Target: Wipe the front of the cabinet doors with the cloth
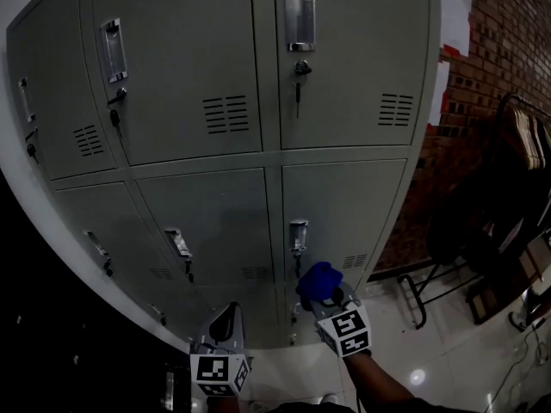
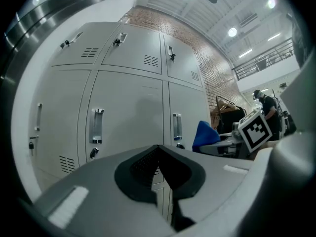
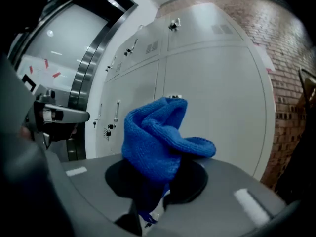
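Cloth (image 1: pixel 318 282) near grey cabinet doors (image 1: pixel 198 76); brick wall (image 1: pixel 508 50), seemingly glossy floor (image 1: pixel 448 351).

Left tongs (image 2: pixel 159 169): foreground, jaws closed together, nothing between.
Cabinet doors (image 2: pixel 126 112): grey, beyond tongs; upright handles, vent slots.
Blue cloth (image 2: pixel 204 135): bunched, at right, near door handle (image 2: pixel 177 127), held by right tongs (image 2: pixel 215 145); marker cube (image 2: pixel 256 131) behind.
Brick wall (image 2: pixel 210 73): right of cabinet.
Person (image 2: pixel 269 107): far right, background.

Nothing legible anywhere. The paper sheets (image 1: pixel 455 14) on the brick wall (image 1: pixel 508 58), toward two o'clock, are too blurred to read.
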A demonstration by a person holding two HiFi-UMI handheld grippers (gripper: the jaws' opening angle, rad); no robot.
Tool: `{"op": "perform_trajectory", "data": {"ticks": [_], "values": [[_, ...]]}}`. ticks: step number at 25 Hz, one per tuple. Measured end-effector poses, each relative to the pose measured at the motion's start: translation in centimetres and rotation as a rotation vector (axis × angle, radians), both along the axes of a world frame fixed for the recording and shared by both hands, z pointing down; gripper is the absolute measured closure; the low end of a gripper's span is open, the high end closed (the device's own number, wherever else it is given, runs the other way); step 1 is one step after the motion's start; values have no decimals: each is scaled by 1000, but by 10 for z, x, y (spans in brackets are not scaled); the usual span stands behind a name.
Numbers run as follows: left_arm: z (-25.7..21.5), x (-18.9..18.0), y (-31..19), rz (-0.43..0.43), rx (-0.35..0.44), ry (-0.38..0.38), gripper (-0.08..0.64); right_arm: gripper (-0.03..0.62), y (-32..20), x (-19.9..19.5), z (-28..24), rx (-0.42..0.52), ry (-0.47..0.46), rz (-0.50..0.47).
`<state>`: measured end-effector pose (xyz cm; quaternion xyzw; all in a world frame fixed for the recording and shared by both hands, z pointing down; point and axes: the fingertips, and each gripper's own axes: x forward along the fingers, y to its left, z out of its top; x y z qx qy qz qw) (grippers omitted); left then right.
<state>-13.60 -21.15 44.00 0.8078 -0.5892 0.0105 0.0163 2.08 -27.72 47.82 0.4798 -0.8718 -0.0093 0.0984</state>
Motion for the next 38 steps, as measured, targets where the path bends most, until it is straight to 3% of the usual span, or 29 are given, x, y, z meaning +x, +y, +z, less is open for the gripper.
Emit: {"op": "perform_trajectory", "data": {"ticks": [3,11,20,38], "values": [[3,7,-5,20,1,-1,543,508,21,9,-5,46,46,31],[3,20,-17,47,9,-11,543,508,59,17,-32,100,-44,40],[-18,31,-17,68,48,-14,543,508,53,35,-52,151,-69,93],[-25,34,-15,67,56,-22,542,508,57,26,-61,189,-46,70]]}}
